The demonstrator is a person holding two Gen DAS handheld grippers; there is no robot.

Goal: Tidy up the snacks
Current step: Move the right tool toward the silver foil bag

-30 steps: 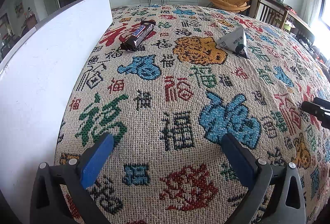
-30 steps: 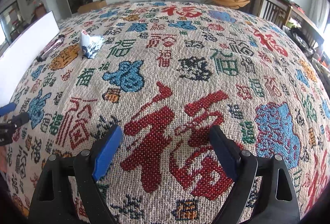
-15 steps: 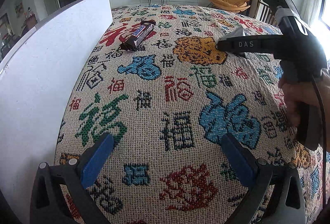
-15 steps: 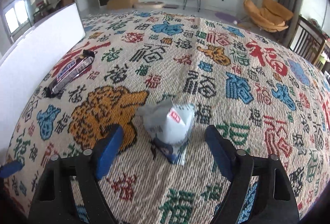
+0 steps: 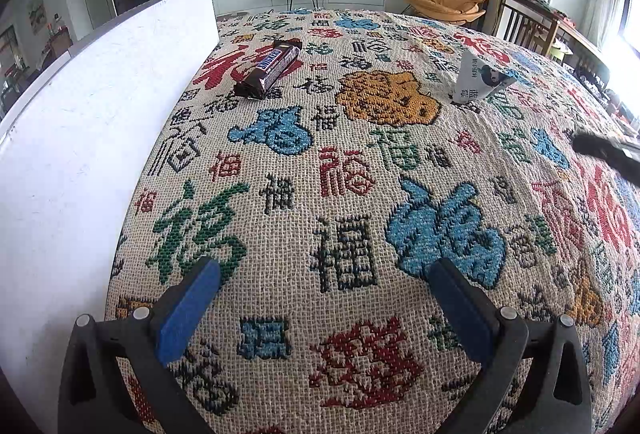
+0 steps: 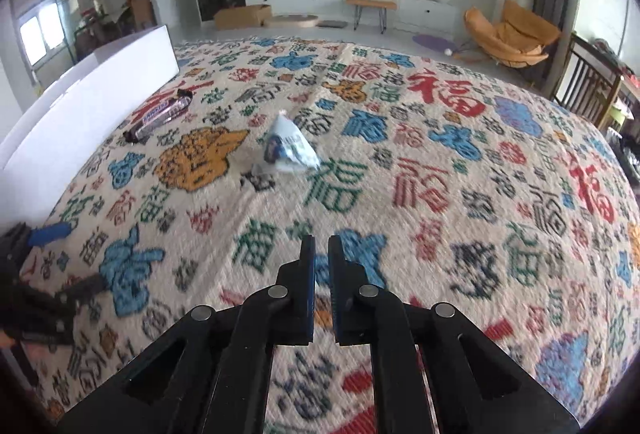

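Note:
A brown Snickers bar (image 5: 272, 68) lies on the patterned cloth next to the white box wall (image 5: 80, 114). To its right stands a white and blue triangular snack packet (image 5: 478, 82), also in the right wrist view (image 6: 288, 148), with the Snickers bar (image 6: 162, 114) to its left. My left gripper (image 5: 324, 266) hovers open over the cloth, nothing between its blue pads. My right gripper (image 6: 322, 242) is well short of the packet, its jaws closing to a thin gap with nothing between them.
The cloth-covered table (image 6: 480, 194) stretches wide to the right. The white box (image 6: 92, 106) runs along its left side. A dark part of the right gripper (image 5: 600, 150) shows at the left wrist view's right edge. Chairs stand beyond the table's far right.
Half a second ago my right gripper straddled the packet with wide jaws. It has since pulled back and up and shut on nothing; the packet stays on the cloth. The left gripper has not moved.

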